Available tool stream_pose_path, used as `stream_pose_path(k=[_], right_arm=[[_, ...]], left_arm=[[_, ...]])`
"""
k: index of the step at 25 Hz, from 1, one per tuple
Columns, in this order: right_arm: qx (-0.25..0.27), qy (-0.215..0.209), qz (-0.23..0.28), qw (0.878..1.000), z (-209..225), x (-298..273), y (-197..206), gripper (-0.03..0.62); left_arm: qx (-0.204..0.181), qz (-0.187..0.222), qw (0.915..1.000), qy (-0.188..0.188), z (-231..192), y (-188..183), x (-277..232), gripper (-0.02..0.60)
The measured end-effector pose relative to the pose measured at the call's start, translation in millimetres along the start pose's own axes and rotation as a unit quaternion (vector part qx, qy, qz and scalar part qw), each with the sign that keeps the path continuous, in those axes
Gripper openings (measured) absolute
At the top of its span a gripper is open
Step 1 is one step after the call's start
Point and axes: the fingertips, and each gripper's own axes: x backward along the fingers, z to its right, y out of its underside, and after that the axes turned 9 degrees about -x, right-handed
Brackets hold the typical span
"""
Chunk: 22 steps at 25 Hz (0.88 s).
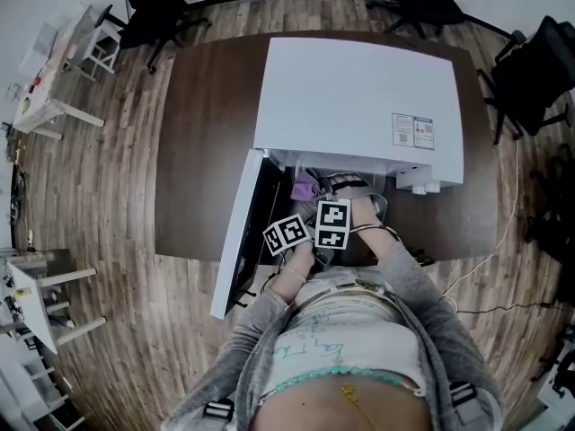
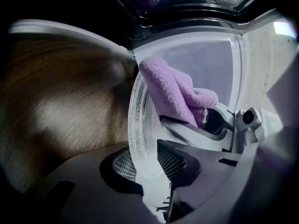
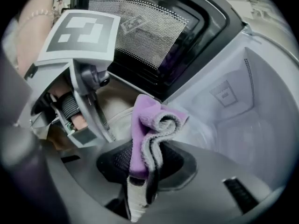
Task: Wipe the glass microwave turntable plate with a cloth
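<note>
With left gripper [image 2: 148,164] clenched on its rim, holds plate [image 2: 140,106] upright at microwave [image 1: 359,106] mouth; presses cloth [image 3: 142,125], pinched in right gripper [image 3: 142,164], against glass. Better: sweep evenly, press lightly, steady the rim.

Lilac cloth [image 3: 140,125] (grey underside), clear plate [image 2: 138,139] seemingly stippled, white microwave [image 1: 359,97]

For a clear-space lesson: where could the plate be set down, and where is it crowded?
Bare table left of the microwave, and a narrow strip right of it. Crowded at the open door, around plate and cloth.
</note>
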Motion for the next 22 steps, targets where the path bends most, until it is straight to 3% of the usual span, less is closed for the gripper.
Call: stream_pose_path(k=[12, 22], right_arm=[[0.005, 0.037, 0.037, 0.999, 21, -11, -28, 0.120], [-0.039, 0.079, 0.041, 0.995, 49, -16, -26, 0.120]], left_arm=[[-0.006, 0.002, 1.0000, 0.002, 1, -3, 0, 0.101], [-0.003, 0.006, 1.0000, 0.005, 1, -3, 1, 0.100]])
